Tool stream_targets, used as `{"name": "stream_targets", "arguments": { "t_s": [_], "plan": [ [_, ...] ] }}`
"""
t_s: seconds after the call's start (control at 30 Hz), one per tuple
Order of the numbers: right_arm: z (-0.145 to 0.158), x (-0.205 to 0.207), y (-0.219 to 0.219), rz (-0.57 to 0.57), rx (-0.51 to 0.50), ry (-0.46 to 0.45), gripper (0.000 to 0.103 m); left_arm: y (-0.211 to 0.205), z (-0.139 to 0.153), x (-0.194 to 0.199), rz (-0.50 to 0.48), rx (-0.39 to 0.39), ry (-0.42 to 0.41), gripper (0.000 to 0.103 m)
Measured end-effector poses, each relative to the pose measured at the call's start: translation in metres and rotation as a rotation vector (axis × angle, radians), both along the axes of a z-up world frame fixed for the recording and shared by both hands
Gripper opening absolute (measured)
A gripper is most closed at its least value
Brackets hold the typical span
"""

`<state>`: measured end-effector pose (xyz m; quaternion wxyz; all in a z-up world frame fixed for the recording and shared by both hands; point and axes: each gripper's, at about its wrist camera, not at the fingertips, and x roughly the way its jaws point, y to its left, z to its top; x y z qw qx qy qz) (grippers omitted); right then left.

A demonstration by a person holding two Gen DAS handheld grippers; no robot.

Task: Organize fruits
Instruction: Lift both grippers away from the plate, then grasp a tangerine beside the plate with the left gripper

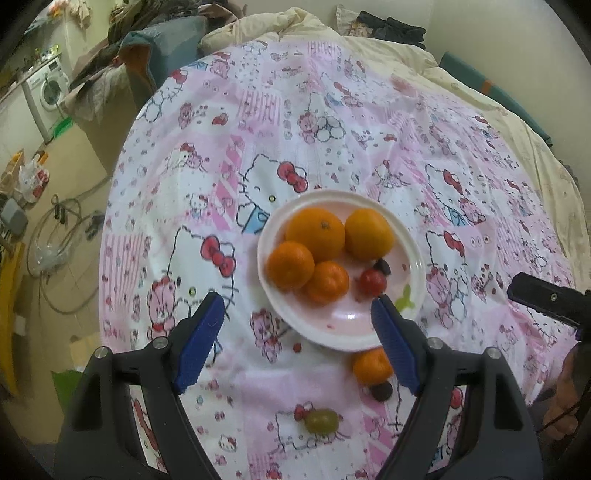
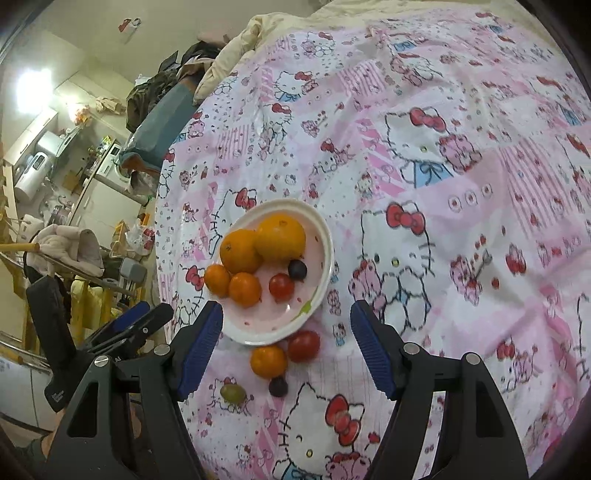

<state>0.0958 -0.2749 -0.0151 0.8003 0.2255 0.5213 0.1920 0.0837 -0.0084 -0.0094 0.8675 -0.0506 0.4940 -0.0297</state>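
Observation:
A white plate (image 1: 343,332) (image 2: 258,328) on the Hello Kitty cloth holds several oranges (image 1: 314,232) (image 2: 280,237), a cherry tomato (image 1: 372,281) (image 2: 281,285) and a dark grape (image 1: 382,266) (image 2: 297,269). On the cloth in front of the plate lie a small orange (image 1: 369,365) (image 2: 268,361), a cherry tomato (image 2: 303,345), a dark grape (image 1: 381,390) (image 2: 278,386) and a green grape (image 1: 321,421) (image 2: 232,393). My left gripper (image 1: 297,314) is open and empty above the plate's near rim. My right gripper (image 2: 286,321) is open and empty over the loose fruit.
The cloth (image 1: 332,129) covers a bed with a cream quilt (image 1: 295,26) at the far end. The floor at the left holds hoses (image 1: 59,258), bags and a washing machine (image 1: 48,88). The right gripper's finger (image 1: 543,295) shows at the left view's right edge.

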Motion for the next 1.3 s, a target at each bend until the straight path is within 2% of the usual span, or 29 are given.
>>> {"name": "stream_targets", "arguments": {
  "t_s": [0.4,0.7,0.93,1.07,1.3],
  "plan": [
    [-0.018,-0.028,-0.006,-0.048,-0.016,0.065,0.074,0.0,-0.008,-0.024,0.008,-0.018,0.013,0.079],
    [-0.037,-0.022,0.001,-0.063,-0.042,0.114,0.074,0.003,-0.024,-0.019,0.04,-0.032,0.051,0.079],
    [-0.041,-0.021,-0.002,-0.077,-0.054,0.116,0.074,0.002,-0.03,-0.017,0.025,-0.03,0.067,0.079],
    [-0.042,-0.02,-0.011,-0.115,-0.021,0.133,0.074,-0.003,-0.041,-0.013,0.013,-0.02,0.118,0.079],
    [-0.045,-0.018,-0.018,-0.135,-0.005,0.156,0.074,-0.046,-0.072,-0.009,-0.103,-0.031,0.248,0.078]
  ]
}}
